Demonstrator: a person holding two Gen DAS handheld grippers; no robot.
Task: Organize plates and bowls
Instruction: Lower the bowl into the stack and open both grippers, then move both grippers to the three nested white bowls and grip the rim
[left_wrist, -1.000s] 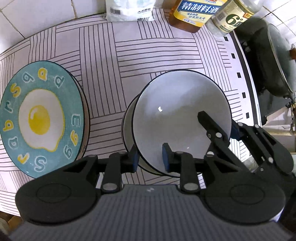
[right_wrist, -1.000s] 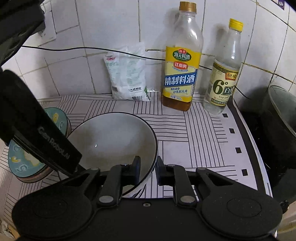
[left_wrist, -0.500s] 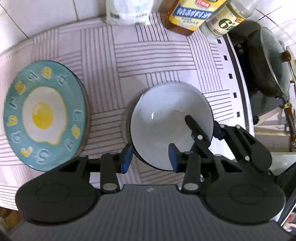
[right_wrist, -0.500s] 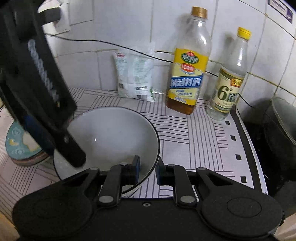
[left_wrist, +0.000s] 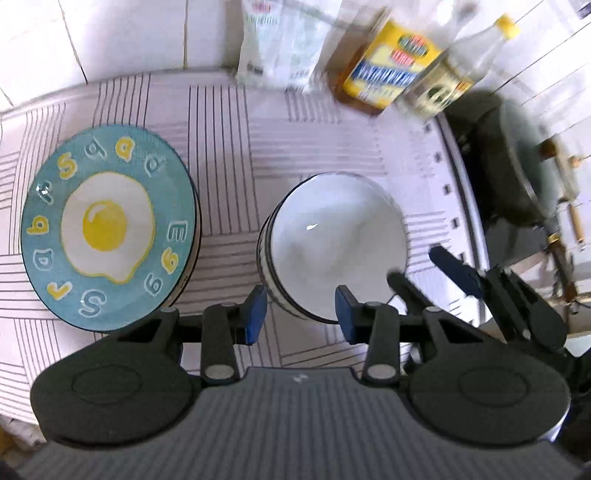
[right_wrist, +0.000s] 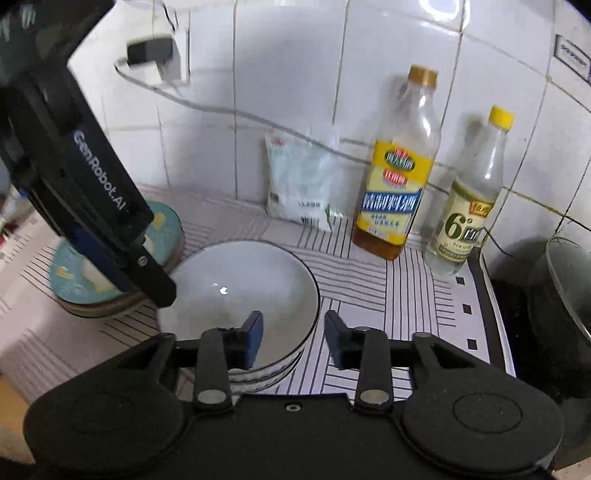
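Bowl stacking step complete: white bowl (left_wrist: 338, 243) sits nested on the surface (left_wrist: 221, 110) beside the egg plate (left_wrist: 107, 225). Left hand-held gripper (left_wrist: 300, 314) and right hand-held gripper (right_wrist: 293, 334) are open, empty. Next: retreat clear.

Two matte black grippers, left gripper (left_wrist: 300, 314) and right gripper (right_wrist: 293, 339); flat linkage arms pinned by silver rivets; blue pads (left_wrist: 255, 314) on the fingertips; broad round black discs either side; ribbed grey housing behind the left; white "GenRobot.AI" lettering along the left's body, seen from the right wrist.
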